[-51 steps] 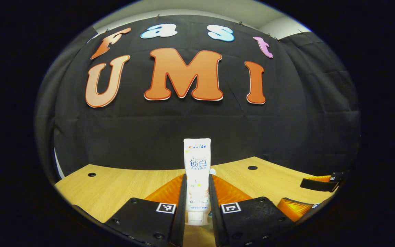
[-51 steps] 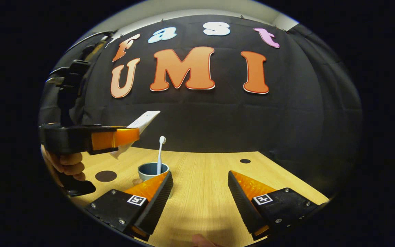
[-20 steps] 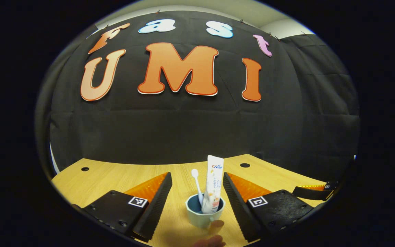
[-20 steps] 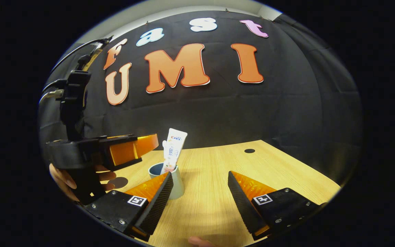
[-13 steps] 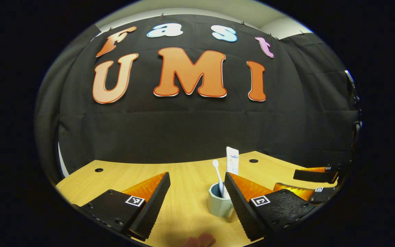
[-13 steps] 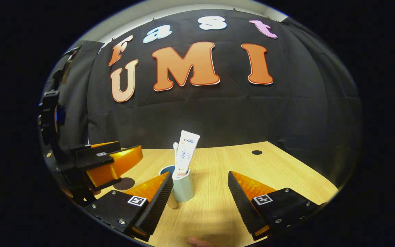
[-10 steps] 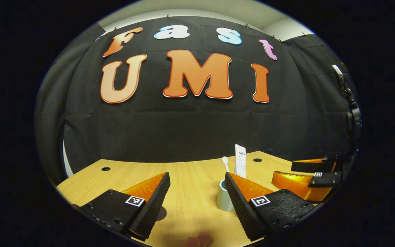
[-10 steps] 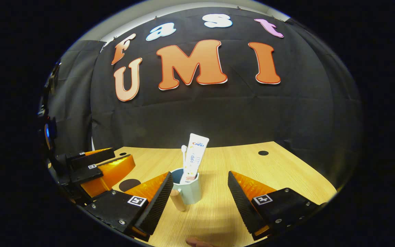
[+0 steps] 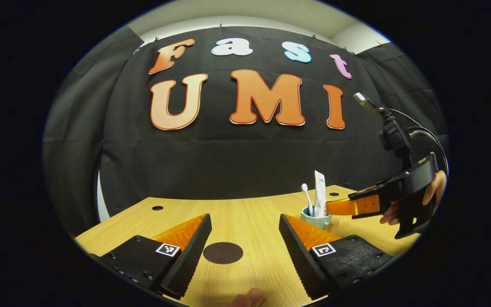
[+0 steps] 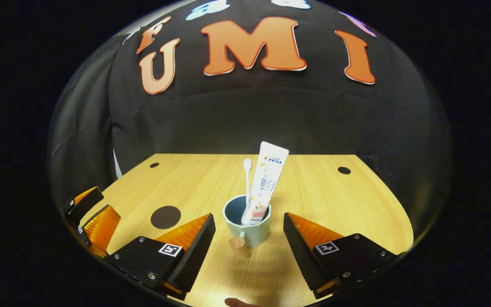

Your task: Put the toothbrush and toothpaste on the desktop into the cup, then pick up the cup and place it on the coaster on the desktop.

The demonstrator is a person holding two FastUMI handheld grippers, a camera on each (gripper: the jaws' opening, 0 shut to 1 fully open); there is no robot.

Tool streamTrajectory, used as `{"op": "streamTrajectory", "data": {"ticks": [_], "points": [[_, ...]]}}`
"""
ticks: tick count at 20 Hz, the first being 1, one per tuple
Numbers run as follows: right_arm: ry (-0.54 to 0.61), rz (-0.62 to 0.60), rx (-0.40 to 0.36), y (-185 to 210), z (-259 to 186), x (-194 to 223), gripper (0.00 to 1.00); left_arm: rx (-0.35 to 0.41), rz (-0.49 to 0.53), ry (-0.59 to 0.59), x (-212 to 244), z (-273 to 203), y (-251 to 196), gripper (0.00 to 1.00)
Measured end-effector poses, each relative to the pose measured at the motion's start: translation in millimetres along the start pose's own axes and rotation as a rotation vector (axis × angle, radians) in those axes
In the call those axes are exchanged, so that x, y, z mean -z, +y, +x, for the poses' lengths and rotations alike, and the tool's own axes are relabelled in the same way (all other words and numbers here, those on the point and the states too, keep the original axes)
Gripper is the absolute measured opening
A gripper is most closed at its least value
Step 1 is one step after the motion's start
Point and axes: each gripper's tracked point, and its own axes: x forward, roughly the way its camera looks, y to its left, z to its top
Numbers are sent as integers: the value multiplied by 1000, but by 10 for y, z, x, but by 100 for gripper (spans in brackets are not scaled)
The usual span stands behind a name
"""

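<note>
A pale green cup (image 10: 247,226) stands on the wooden desktop with a white toothbrush (image 10: 247,179) and a white toothpaste tube (image 10: 267,183) upright in it. My right gripper (image 10: 249,238) is open, and the cup sits between its fingers without contact. A round dark brown coaster (image 9: 223,252) lies flat between the open fingers of my left gripper (image 9: 244,243). In the left gripper view the cup (image 9: 316,218) is to the right, with the toothbrush (image 9: 307,198) and the tube (image 9: 319,198) in it, and the right gripper (image 9: 352,207) is held just beside it. In the right gripper view the coaster (image 10: 165,217) lies left of the cup.
The wooden desktop (image 10: 313,192) has small round holes near its back corners (image 10: 344,170). The left gripper's fingers (image 10: 96,219) sit at the far left of the right gripper view. A hand (image 9: 431,198) holds the right gripper. A finger (image 9: 249,296) shows at the bottom edge.
The left gripper let go of the toothpaste into the cup, then swung left until the coaster lay between its fingers. The right gripper moved in around the cup and tilted down.
</note>
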Motion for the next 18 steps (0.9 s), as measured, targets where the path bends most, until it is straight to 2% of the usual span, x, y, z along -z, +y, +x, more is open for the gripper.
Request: {"op": "streamTrajectory", "data": {"ticks": [7, 9, 14, 17, 18], "points": [[316, -10, 75, 95, 192, 428, 96, -38, -16, 22, 243, -215, 265, 96], [369, 5, 79, 138, 245, 541, 92, -45, -16, 32, 318, -239, 327, 96], [438, 18, 149, 47, 398, 741, 70, -43, -12, 56, 445, -308, 432, 96], [449, 56, 145, 60, 403, 799, 56, -14, -15, 67, 492, -364, 354, 96], [463, 64, 148, 58, 376, 841, 44, -5, -19, 68, 495, -366, 338, 96]]}}
